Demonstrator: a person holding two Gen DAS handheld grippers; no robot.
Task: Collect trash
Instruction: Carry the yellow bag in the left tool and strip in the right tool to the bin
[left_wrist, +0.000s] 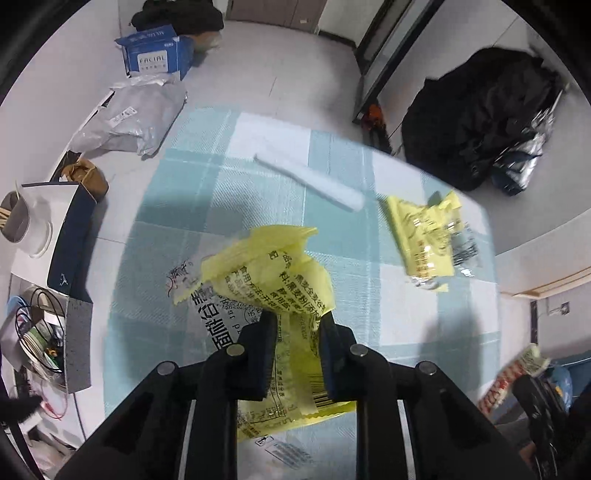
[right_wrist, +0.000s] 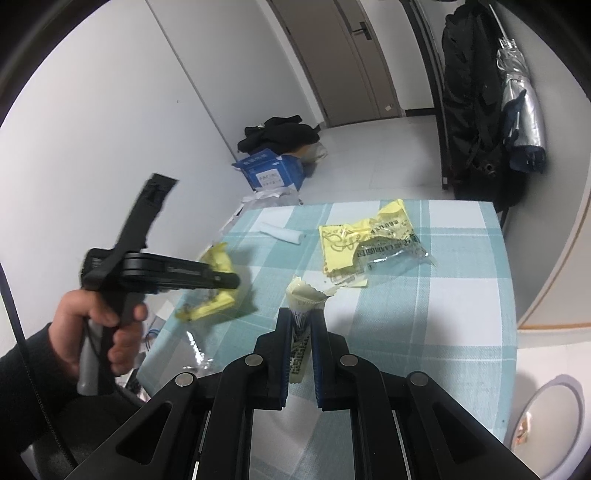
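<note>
Yellow wrapper (left_wrist: 273, 280) partly hidden between hand-held gripper fingers, red-striped packet (left_wrist: 511, 380) motion-blurred

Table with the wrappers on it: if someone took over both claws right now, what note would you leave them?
Left claw: shut on a crumpled yellow wrapper, lifted off the checked tablecloth.
Right claw: shut on a small pale wrapper, held above the table.
On the cloth: a torn yellow-and-clear wrapper and a rolled white paper near the far edge.
Done: two pieces picked up, one per claw.
Left: drop both into a bin (none is clearly in view), then come back for the torn wrapper and the white roll.
</note>
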